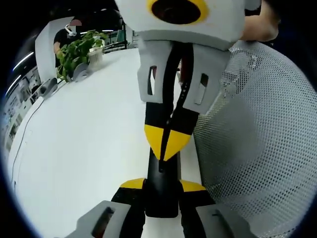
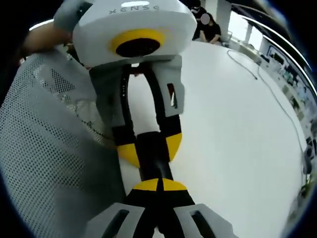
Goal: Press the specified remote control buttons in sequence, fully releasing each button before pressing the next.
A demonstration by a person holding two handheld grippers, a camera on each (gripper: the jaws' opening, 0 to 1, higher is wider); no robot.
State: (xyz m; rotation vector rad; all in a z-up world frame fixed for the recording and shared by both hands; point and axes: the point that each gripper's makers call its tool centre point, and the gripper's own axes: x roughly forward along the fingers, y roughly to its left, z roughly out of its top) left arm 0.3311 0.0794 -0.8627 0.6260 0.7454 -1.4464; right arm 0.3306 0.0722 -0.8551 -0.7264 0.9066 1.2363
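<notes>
Black and slim, the remote (image 1: 162, 186) sits low in the centre of the left gripper view, clamped between your left gripper's (image 1: 162, 187) yellow-tipped jaws. Its long axis runs up the frame, away from that camera, and the far end points toward your right gripper (image 1: 166, 146), which enters from the top.

In that same view the right gripper's jaws are drawn together to a yellow point, and the point rests on the remote's upper face. So you look to be in the middle of a press, though the buttons are too dark to make out and I cannot tell which one is under the tip.

In the right gripper view the remote (image 2: 153, 156) runs up from your right gripper (image 2: 159, 186), whose jaws meet at bottom centre, to the left gripper (image 2: 148, 148) holding it from above.

Next, as I judge it, lift the tip fully clear, then shift along the remote's length to the following button. Keep the left grip steady while you do.

White table (image 1: 89, 139) lies beneath, with a mesh chair back (image 1: 262, 144) at right and a plant (image 1: 79, 52) at upper left.
</notes>
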